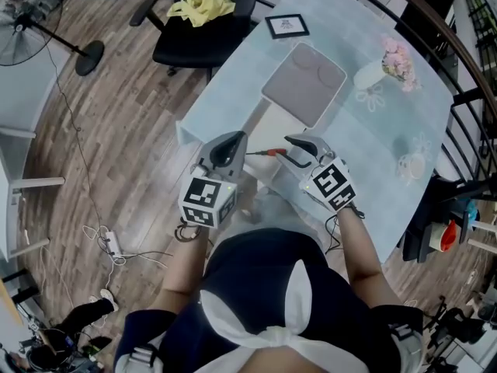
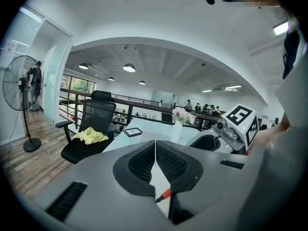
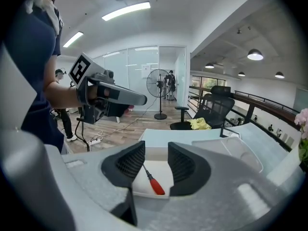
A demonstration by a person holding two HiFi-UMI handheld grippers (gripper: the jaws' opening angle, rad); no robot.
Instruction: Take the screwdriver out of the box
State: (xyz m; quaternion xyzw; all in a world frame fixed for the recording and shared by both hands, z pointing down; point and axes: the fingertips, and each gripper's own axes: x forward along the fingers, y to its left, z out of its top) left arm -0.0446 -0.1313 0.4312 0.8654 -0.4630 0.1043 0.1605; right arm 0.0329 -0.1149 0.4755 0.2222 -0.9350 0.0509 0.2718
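While left gripper (image 2: 155, 147) is closed and right gripper (image 3: 156, 152) parted, both empty, the table (image 1: 371, 134) stands on wood floor (image 1: 116, 146).

The red-handled metal screwdriver (image 3: 153, 182) lies in the shallow white plastic box (image 3: 163, 173). The box sits at the near edge of the pale glass-topped table (image 1: 349, 130). The left gripper (image 1: 239, 140) hangs over the box's left side and the right gripper (image 1: 293, 142) over its right side. Behind the box lies the grey square padded mat (image 1: 304, 84), and farther behind the box is the black-framed picture (image 1: 286, 26). The white vase of pink flowers (image 1: 380, 70) stands behind and right of the box. Off the table, behind and left of the box, the black mesh office chair (image 1: 203, 33) carries the yellow cloth (image 1: 202, 6).
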